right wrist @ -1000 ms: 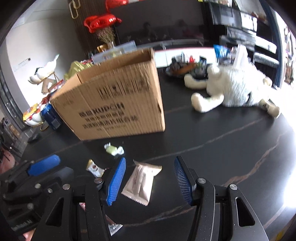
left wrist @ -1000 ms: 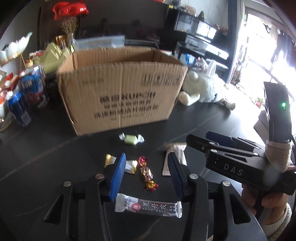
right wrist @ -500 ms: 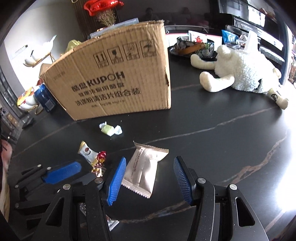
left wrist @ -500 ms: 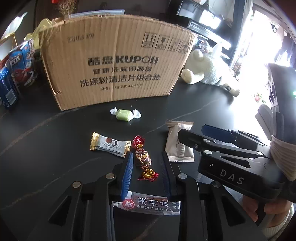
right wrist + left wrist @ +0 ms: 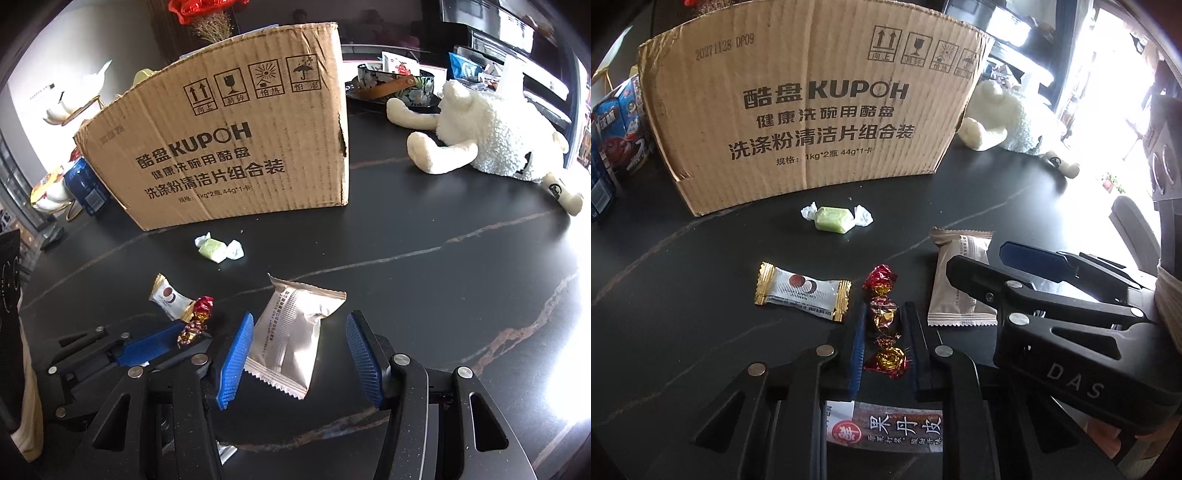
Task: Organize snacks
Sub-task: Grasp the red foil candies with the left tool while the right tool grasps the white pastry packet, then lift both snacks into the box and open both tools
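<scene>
Jaws of the left gripper [image 5: 884,334] have just been closing around the red-gold candy [image 5: 884,314].

A white plush sheep [image 5: 495,129] lies on the dark veined worktop [image 5: 443,295], well right of centre; behind it sits a patterned bowl [image 5: 391,85]; a red foil balloon [image 5: 199,7] hangs at the back; blue cartons [image 5: 624,122] stand far left.

Black veined table [image 5: 424,295] with cardboard box [image 5: 812,110], wrapped snacks [image 5: 834,219], plush toy [image 5: 491,136]
</scene>
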The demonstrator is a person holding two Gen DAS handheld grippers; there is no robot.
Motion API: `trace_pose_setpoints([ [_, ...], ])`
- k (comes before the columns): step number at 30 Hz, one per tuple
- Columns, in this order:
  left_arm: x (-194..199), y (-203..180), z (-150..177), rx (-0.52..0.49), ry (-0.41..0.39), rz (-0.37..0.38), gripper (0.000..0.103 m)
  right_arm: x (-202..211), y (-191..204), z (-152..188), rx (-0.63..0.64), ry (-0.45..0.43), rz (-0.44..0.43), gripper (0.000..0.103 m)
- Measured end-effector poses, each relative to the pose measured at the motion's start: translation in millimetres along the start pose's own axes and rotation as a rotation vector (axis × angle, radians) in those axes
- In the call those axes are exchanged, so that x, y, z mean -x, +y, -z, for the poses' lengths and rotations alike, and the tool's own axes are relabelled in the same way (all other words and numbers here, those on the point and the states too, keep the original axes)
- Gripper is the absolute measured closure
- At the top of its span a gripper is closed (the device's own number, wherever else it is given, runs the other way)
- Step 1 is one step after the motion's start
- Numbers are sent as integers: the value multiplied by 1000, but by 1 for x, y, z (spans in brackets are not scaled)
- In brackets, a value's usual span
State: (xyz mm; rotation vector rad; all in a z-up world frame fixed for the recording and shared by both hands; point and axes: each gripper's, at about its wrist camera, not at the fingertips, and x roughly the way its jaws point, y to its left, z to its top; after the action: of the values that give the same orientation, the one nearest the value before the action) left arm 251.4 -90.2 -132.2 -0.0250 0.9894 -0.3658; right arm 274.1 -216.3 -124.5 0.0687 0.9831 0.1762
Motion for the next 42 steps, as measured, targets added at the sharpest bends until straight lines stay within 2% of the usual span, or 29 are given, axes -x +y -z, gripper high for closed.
trace_pose_setpoints([
  [7, 10, 10, -1, 19, -32, 2, 84, -2, -2, -2, -9, 0, 10, 48],
  [15, 23, 17, -10, 31, -80, -30, 84, -8, 3, -7, 15, -9, 25, 50],
  [18, 25, 21, -11, 44, -85, -34, 84, -13, 6, -8, 26, -4, 36, 54],
  [20, 26, 23, -12, 51, -86, -37, 84, -18, 7, -9, 33, 10, 19, 63],
  [23, 28, 26, -12, 58, -88, -43, 84, -18, 8, -8, 36, 3, 14, 66],
  [34, 50, 33, -12, 78, -105, -64, 84, -5, 13, -9, 55, -40, -11, 67],
  [42, 78, 31, -18, 72, -155, -65, 84, 24, 25, -15, 54, -106, -78, 67],
])
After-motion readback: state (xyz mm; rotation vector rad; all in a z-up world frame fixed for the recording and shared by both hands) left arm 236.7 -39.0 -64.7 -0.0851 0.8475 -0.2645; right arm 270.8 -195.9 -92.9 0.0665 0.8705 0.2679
